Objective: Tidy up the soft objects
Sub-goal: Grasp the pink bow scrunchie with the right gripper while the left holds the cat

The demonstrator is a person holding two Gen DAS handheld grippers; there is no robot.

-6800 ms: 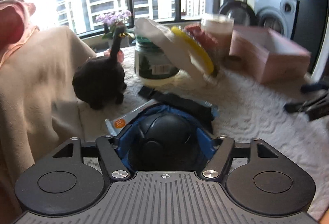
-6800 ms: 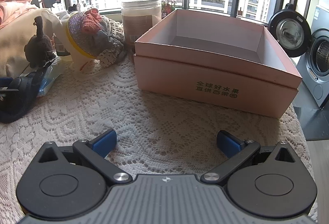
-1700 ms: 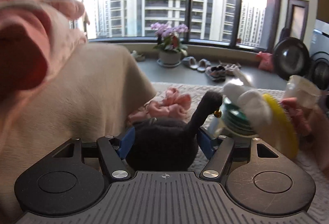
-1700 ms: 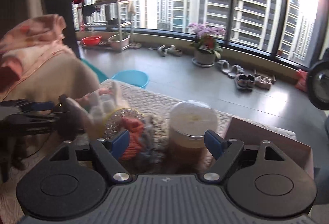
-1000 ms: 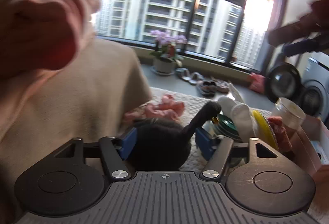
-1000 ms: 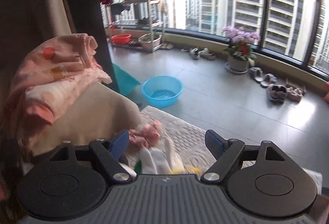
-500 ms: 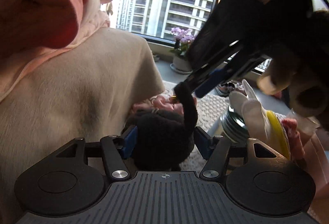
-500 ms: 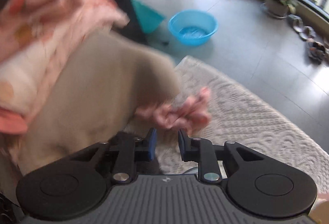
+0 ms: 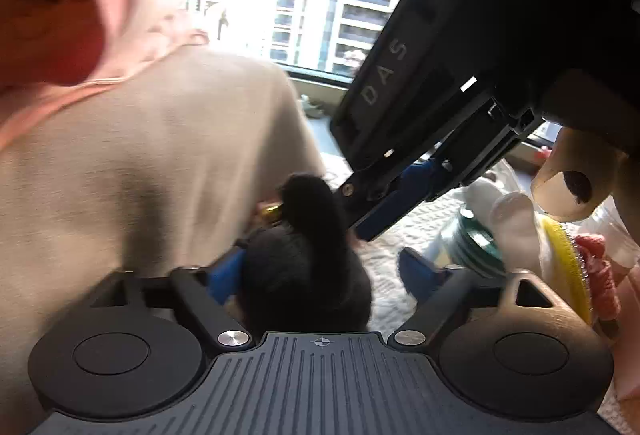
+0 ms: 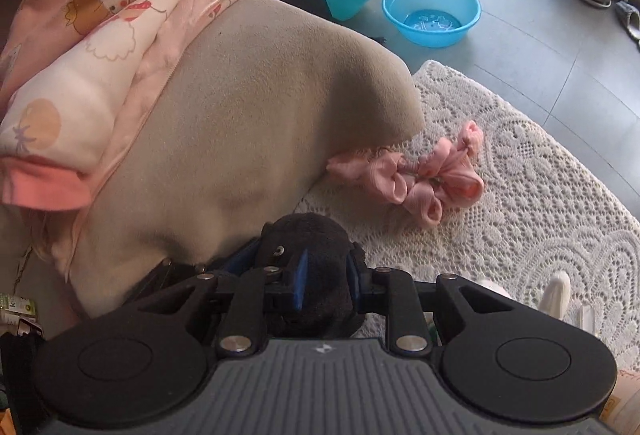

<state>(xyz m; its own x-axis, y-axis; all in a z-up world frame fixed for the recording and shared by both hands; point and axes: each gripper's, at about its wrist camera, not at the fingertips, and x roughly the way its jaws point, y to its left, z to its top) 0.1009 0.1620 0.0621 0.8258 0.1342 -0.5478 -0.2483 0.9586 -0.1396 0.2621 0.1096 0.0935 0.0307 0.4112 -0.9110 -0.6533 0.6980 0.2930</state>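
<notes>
Right wrist view shows us a white lace cloth over the table, a beige cushion with pink printed clothes on it, a pink bow on the lace, and a blue basin on the grey tiled floor by the windows. We see the right gripper clamped narrow on the black plush toy, its blue pads pressing both sides. The left gripper is opening: the toy sits between its fingers, clear of the right-hand pad.
</notes>
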